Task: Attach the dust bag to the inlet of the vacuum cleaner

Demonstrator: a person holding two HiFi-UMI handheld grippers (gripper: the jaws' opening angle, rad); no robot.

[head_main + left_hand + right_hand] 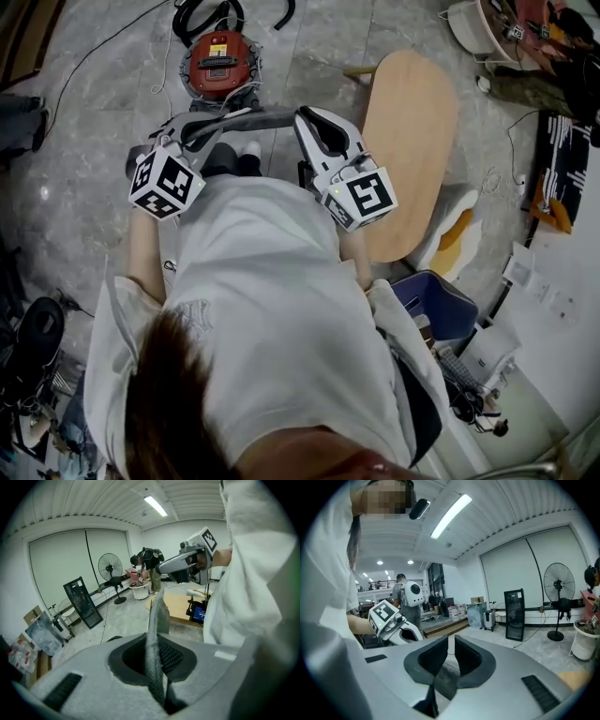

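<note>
In the head view a red vacuum cleaner (217,61) sits on the floor ahead of me. A grey dust bag (248,117) stretches level between my two grippers above it. My left gripper (197,129) is shut on the bag's left end. In the left gripper view the bag's grey edge (157,616) rises from between the pressed pads of the left gripper (157,639). My right gripper (305,120) is at the bag's right end. In the right gripper view the right gripper (449,651) has a narrow gap between its pads, with nothing pinched at the tips. Some grey material lies low in its throat.
An oval wooden table (408,150) stands to the right, with a blue bin (436,300) nearer me. A black hose (206,14) and cables lie beyond the vacuum. A standing fan (110,566), a black cabinet (82,602) and a person (147,562) are farther off.
</note>
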